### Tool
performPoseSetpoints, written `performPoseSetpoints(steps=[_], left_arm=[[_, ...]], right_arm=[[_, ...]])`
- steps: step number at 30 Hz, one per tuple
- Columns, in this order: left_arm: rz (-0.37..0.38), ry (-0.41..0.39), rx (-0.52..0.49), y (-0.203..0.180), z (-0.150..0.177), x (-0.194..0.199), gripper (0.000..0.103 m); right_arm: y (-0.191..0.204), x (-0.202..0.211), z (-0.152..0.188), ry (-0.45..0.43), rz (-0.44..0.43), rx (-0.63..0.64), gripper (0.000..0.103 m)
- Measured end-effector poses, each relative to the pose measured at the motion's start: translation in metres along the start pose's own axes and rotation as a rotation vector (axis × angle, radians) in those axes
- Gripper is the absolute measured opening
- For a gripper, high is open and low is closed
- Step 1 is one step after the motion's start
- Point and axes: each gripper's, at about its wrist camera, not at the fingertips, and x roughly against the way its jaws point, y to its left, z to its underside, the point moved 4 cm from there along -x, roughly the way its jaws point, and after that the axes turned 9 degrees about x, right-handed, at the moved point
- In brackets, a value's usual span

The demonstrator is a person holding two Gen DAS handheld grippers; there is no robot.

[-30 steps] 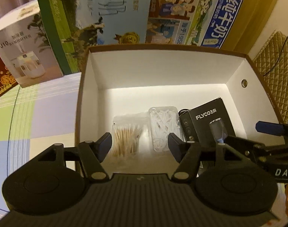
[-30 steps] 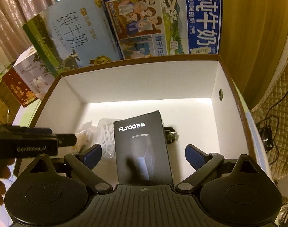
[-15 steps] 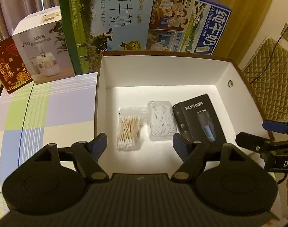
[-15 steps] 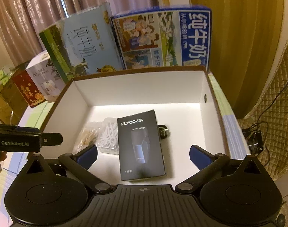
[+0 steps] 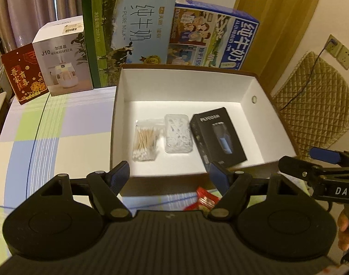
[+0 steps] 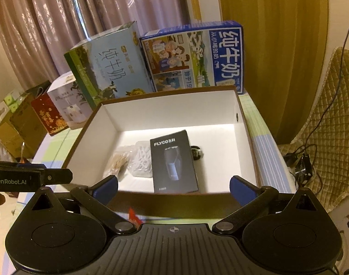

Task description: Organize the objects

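A brown box with a white inside (image 5: 250, 84) (image 6: 165, 112) stands on the table. On its floor lie a bag of cotton swabs (image 5: 145, 140) (image 6: 116, 163), a clear case of white floss picks (image 5: 177, 133) (image 6: 140, 160) and a black FLYCO carton (image 5: 216, 133) (image 6: 173, 160). A small dark round object (image 6: 196, 152) sits behind the carton. My left gripper (image 5: 171, 177) hovers open over the box's near rim, holding nothing. My right gripper (image 6: 173, 186) is open too, above the near wall. A red packet (image 5: 203, 199) (image 6: 133, 215) lies on the table in front of the box.
Two milk cartons (image 5: 128, 34) (image 5: 213, 43), a humidifier box (image 5: 62, 57) and a red box (image 5: 23, 75) line the table's far side. A checked cloth (image 5: 48, 126) covers the table left of the box. A quilted chair (image 5: 316, 105) and cables (image 6: 300, 160) are on the right.
Both grippers have pulled back and up, out of the box, staying open. The black carton, swabs and floss picks stay on the box floor. The red packet has come into view.
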Motion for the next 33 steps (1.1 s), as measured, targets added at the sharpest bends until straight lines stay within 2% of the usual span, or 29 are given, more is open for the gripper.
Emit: performPoseSetpoints(steps=[15, 24, 33], left_arm=[[0.024, -0.003, 0.028, -0.014, 0.049, 0.050, 0.073], [0.007, 0.035, 0.040, -0.017, 0.079, 0.058, 0.073], [-0.004, 0.049, 0.042, -0.019, 0.096, 0.064, 0.073]], right_arm=[[0.000, 0.056, 0.038, 0.000, -0.019, -0.022, 0.101], [0.000, 0.073, 0.061, 0.016, -0.034, -0.022, 0.101], [0.004, 0.077, 0.073, 0.039, -0.057, -0.002, 0.101]])
